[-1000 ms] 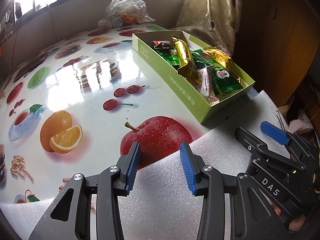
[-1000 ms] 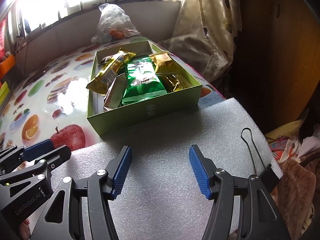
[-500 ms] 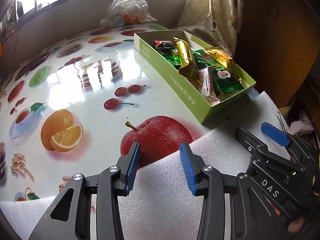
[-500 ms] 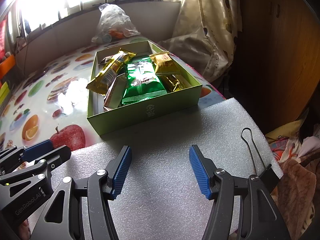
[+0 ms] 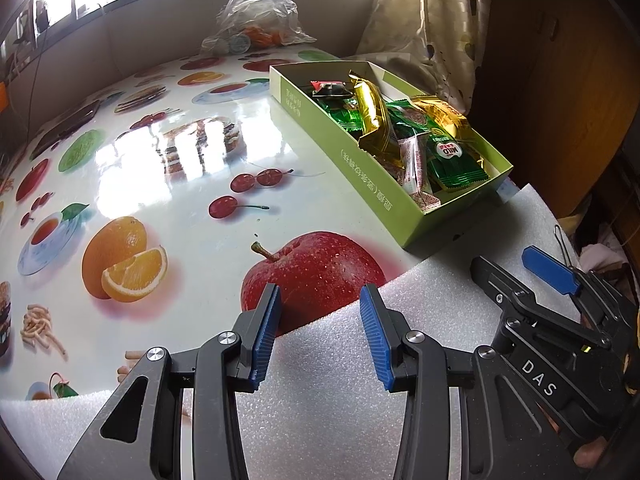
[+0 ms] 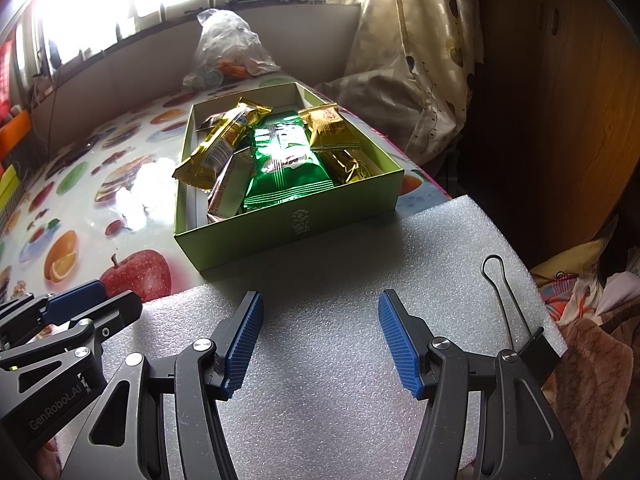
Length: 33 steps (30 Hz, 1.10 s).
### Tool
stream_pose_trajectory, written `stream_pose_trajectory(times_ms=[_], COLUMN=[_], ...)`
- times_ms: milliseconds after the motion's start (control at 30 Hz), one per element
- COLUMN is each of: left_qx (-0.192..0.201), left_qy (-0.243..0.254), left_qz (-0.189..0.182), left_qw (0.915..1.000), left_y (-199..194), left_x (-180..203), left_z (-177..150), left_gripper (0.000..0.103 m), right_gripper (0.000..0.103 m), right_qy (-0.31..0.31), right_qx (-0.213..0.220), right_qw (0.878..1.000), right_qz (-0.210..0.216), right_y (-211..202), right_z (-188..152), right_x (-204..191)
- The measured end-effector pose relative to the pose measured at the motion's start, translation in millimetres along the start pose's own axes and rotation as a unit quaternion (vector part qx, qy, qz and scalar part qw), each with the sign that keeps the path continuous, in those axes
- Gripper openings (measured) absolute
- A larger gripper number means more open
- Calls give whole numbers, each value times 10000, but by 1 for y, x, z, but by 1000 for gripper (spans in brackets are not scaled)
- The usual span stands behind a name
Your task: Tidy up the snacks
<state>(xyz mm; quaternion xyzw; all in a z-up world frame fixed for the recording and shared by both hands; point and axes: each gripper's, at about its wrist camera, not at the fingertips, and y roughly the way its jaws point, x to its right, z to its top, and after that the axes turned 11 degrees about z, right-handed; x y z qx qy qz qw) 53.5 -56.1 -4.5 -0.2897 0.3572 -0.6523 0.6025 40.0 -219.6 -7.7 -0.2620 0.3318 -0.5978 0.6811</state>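
Observation:
A light green cardboard box (image 5: 372, 196) (image 6: 288, 228) sits on the fruit-print table and holds several snack packs: green packets (image 6: 280, 160), gold wrappers (image 5: 374, 116) and a pink-white stick (image 5: 416, 160). My left gripper (image 5: 320, 320) hovers over the edge of the white foam sheet (image 5: 340, 400), its blue pads apart with nothing between them. Over the same foam (image 6: 340, 320), my right gripper (image 6: 320, 328) stands open and empty, in front of the box. Each gripper shows at the side of the other's view.
A clear plastic bag (image 5: 256, 12) with items lies at the table's far edge under the window. A curtain (image 6: 420, 60) and a dark wooden cabinet (image 6: 560, 100) stand to the right. A binder clip (image 6: 516, 328) grips the foam's right edge. Fabric lies lower right.

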Motion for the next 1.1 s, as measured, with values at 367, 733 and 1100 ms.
stream_pose_trajectory(times_ms=[367,733,1100], left_qx=[-1,-2,-8], left_qy=[3,3,-1], left_qz=[2,2,7], left_qw=[10000,10000,10000], left_y=[0,0,0], left_x=[1,0,-2], left_z=[0,0,-2], left_gripper=[42,42,42], right_gripper=[60,60,60], right_qy=[-2,0,1], right_qx=[3,9,8], right_qw=[10000,10000,10000], right_qz=[-1,1,6], right_y=[0,0,0], right_z=[0,0,0], right_x=[0,0,1])
